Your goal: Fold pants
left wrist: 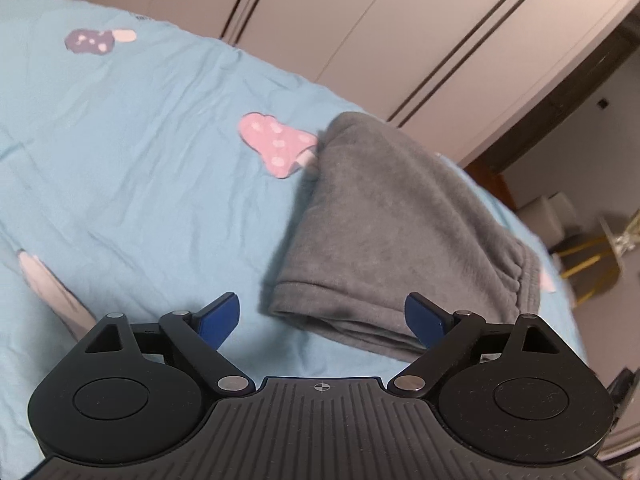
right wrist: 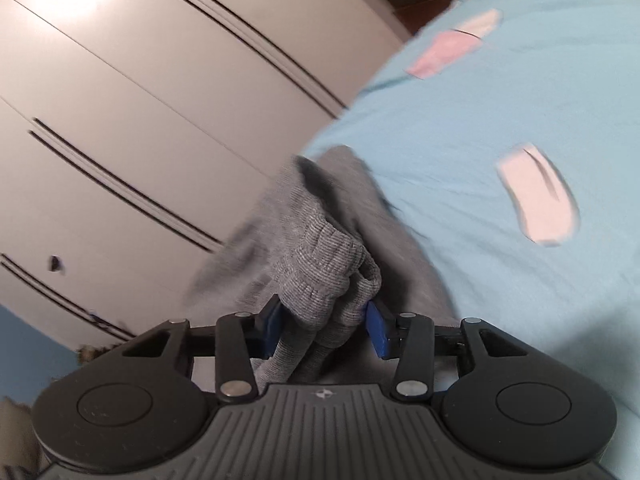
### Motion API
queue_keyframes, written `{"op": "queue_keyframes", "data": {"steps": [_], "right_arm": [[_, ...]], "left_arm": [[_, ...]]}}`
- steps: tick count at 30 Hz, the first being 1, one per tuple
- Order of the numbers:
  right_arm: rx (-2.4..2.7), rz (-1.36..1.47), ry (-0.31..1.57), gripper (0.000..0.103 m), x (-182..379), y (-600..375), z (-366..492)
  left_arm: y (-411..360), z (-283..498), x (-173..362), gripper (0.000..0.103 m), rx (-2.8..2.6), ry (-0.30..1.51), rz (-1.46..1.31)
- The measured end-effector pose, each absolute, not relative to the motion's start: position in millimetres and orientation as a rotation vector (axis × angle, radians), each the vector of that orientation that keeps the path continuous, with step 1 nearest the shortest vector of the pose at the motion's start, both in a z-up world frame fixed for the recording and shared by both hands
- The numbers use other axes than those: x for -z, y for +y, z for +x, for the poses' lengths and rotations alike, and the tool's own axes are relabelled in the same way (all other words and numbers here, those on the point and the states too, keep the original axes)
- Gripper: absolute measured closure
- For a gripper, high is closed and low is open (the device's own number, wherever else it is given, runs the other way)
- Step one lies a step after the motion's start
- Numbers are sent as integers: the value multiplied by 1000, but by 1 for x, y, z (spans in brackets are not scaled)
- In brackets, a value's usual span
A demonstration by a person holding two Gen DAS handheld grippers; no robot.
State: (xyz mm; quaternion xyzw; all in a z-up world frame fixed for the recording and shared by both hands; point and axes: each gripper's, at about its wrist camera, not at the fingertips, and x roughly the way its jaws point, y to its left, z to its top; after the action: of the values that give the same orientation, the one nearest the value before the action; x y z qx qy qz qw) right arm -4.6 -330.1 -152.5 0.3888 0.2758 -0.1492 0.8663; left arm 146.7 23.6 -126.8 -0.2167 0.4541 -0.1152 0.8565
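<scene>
Two grippers near soft grey fleece pants (left wrist: 384, 232) folded on light-blue mushroom-print bedsheet (left wrist: 140, 160): left gripper (left wrist: 322, 320) spread, empty; right gripper (right wrist: 326, 330) pinching ribbed waistband (right wrist: 328, 260). Limp, light, probably non-slippery; best taken at thick edges.

i count one pair of grey pants (left wrist: 384, 232), folded into a single bundle just ahead of my left tongs (left wrist: 322, 320). in the right view the same pants (right wrist: 320, 256) bunch between the two blue pads (right wrist: 378, 330) of my right tongs (right wrist: 324, 330). so two tongs, each with two pads. one light blue sheet (left wrist: 140, 160) lies under everything. ahead and left of the left tongs i count three mushroom prints: one pink (left wrist: 276, 144), one purple (left wrist: 90, 42), one pale at the near left (left wrist: 48, 284). beyond the pants, one wardrobe (left wrist: 360, 32).
</scene>
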Motion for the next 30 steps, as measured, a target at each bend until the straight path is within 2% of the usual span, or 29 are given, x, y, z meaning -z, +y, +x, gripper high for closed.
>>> {"op": "queue_keyframes", "data": {"steps": [2, 5, 8, 10, 12, 15, 17, 19, 26, 29, 30], "right_arm": [[310, 727, 628, 59, 155, -326, 3], [370, 671, 587, 33, 121, -325, -5], [431, 521, 427, 34, 76, -319, -17], [318, 512, 375, 43, 60, -315, -7], [199, 509, 413, 73, 59, -310, 21], [125, 415, 514, 93, 74, -297, 70], [107, 352, 568, 93, 88, -293, 93], [200, 220, 625, 103, 105, -295, 109], [300, 78, 498, 103, 98, -268, 76], [302, -10, 530, 100, 116, -261, 67], [331, -37, 556, 94, 124, -266, 71]], "left_arm": [[23, 144, 126, 9, 224, 963, -414], [31, 136, 123, 9, 190, 947, -391], [43, 130, 123, 7, 153, 919, -455], [40, 133, 125, 7, 175, 925, -475], [29, 135, 126, 7, 206, 940, -429], [16, 134, 127, 7, 215, 936, -374], [15, 138, 131, 7, 212, 956, -370], [17, 140, 135, 7, 200, 965, -369], [22, 146, 153, 7, 105, 973, -329], [19, 147, 157, 7, 107, 986, -316], [18, 145, 157, 7, 96, 982, -299]]}}
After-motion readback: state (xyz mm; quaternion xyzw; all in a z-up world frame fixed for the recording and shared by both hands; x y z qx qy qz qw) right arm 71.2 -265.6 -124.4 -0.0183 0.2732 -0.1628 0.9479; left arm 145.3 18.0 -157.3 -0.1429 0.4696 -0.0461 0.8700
